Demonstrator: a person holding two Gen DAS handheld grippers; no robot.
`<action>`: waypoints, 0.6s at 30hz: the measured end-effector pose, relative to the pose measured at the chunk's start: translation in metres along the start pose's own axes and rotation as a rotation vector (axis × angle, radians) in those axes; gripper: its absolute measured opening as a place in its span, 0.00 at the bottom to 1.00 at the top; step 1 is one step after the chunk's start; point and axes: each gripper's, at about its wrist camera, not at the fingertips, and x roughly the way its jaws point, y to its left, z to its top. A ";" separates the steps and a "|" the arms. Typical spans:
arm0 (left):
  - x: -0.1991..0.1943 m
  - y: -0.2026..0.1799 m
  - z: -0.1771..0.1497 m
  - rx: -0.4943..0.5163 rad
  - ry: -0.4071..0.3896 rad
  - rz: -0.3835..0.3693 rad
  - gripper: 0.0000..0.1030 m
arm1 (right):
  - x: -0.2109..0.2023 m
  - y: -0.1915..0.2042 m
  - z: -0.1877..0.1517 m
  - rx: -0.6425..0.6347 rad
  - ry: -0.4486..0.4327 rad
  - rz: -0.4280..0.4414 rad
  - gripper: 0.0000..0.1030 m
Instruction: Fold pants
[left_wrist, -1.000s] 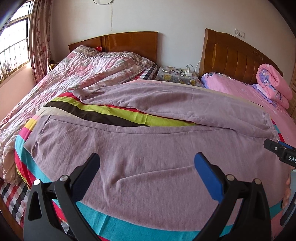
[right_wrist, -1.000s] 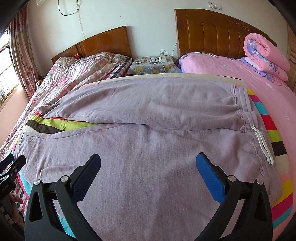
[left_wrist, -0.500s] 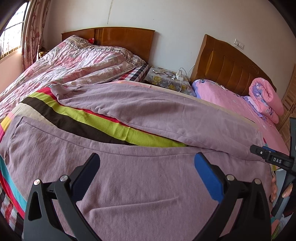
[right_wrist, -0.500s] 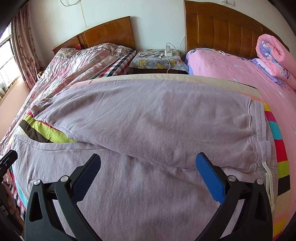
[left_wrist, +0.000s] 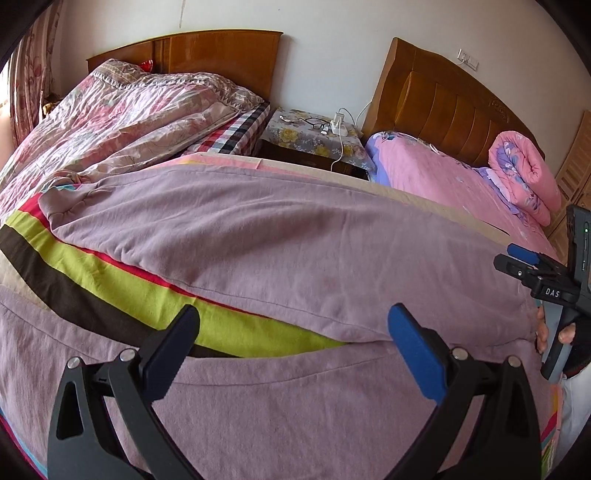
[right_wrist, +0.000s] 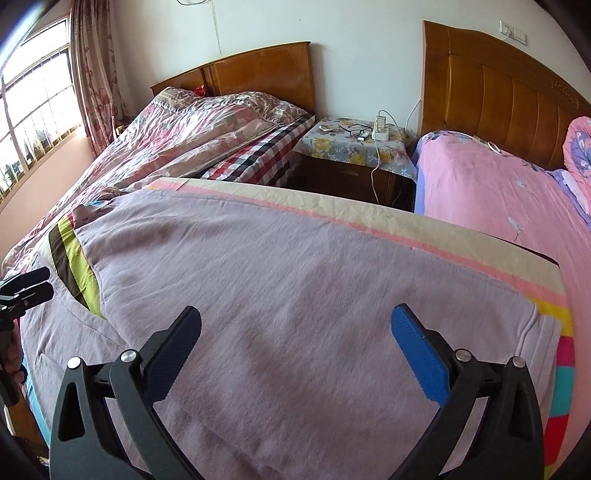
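Pants: lilac, spread flat on a striped blanket, legs parted. Left gripper and right gripper are held above the cloth, fingers wide apart (nothing clamped). Beyond are seen a nightstand with charger and glasses, and a rolled pink quilt.

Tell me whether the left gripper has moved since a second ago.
Yes. The left gripper has moved forward over the pants: its fingertips, a second ago over the near leg, now reach the striped blanket strip between the legs, and the nightstand looms larger.
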 end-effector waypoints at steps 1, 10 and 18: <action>0.012 0.000 0.010 -0.012 0.034 -0.019 0.99 | 0.008 -0.005 0.005 -0.012 0.009 0.001 0.96; 0.089 -0.021 0.075 0.035 0.126 -0.107 0.99 | 0.081 -0.025 0.054 -0.175 0.096 0.206 0.94; 0.107 -0.025 0.077 0.059 0.111 -0.154 0.96 | 0.128 -0.035 0.076 -0.230 0.186 0.247 0.64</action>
